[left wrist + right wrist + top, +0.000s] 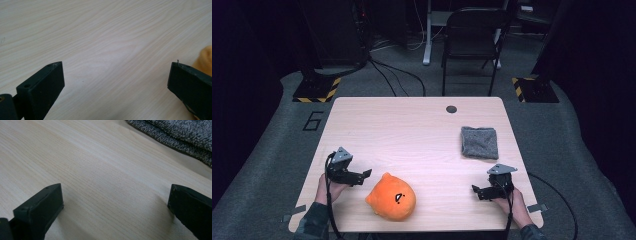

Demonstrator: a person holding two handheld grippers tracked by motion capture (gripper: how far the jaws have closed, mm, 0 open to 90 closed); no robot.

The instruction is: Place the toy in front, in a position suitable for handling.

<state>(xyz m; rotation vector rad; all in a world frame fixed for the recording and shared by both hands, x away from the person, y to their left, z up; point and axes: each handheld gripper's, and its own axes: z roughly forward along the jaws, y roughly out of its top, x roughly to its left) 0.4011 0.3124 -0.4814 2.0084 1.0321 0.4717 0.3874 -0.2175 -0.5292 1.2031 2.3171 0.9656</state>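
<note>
a pale wooden surface (412, 130) with rounded corners is seen from the high view. a round orange plush toy with a small dark face mark (391, 197) lies near the front edge, left of the middle. the left gripper (364, 174) is held just beside the toy's upper left side, pointed toward it, by a hand (326, 189) that enters from the bottom. its jaws are spread wide and nothing is held between them. in the left gripper view (116, 75) bare wood grain is seen between the two black jaws, and a sliver of the orange plush toy (203, 60) is visible just behind the jaw on the right of that view; whether that jaw touches the toy cannot be told.

the right gripper (475, 190) is held near the front right corner, well apart from the toy, pointed leftward across the surface. its jaws are likewise spread wide and empty. in the right gripper view (116, 197) plain wood is seen between the jaws, which are held low over the surface, and a folded grey knitted cloth (180, 135) is seen beyond them at the upper right. in the high view the grey cloth (479, 142) lies flat on the right part of the surface, near the right gripper. a small dark round hole (451, 109) is seen near the far edge. a black folding chair (474, 35) stands on the grey floor behind the surface.
</note>
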